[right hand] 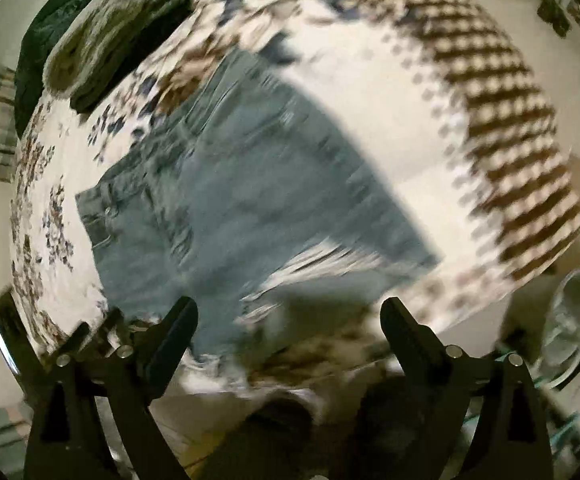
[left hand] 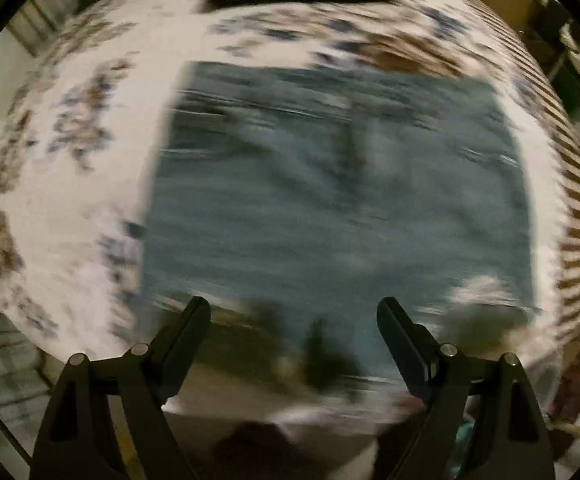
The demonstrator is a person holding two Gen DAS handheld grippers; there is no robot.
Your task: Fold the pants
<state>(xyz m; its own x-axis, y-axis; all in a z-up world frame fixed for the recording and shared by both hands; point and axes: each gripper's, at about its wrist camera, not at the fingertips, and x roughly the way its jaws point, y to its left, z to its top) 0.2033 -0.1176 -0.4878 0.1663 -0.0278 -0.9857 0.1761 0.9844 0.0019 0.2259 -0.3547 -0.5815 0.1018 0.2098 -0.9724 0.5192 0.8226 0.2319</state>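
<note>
Denim, faded blue: one pair of pants (left hand: 338,200) lies flat on a white cloth (left hand: 70,200) printed with flowers and, along one side, a brown check. In the left view the pants make a compact, nearly square block, which suggests the legs are already doubled up over the seat, though the motion blur hides any fold line. In the right view the waistband and its button sit at the far left of the block, and a frayed pale edge lies nearest the camera.

Two grippers are in view, one per camera. The left gripper (left hand: 294,308) has its jaws spread wide with nothing between them, and it hangs above the near edge of the pants. The right gripper (right hand: 289,308) is likewise spread and empty, over the frayed edge. Both seem placed at the near side so that each can take a corner there for the next fold, or else they are clear of a fold just laid; the blur does not let me say which.

Beyond the pants, one stack of folded clothes (right hand: 102,36) sits at the far edge of the cloth, apparently kept well apart to leave working room.
</note>
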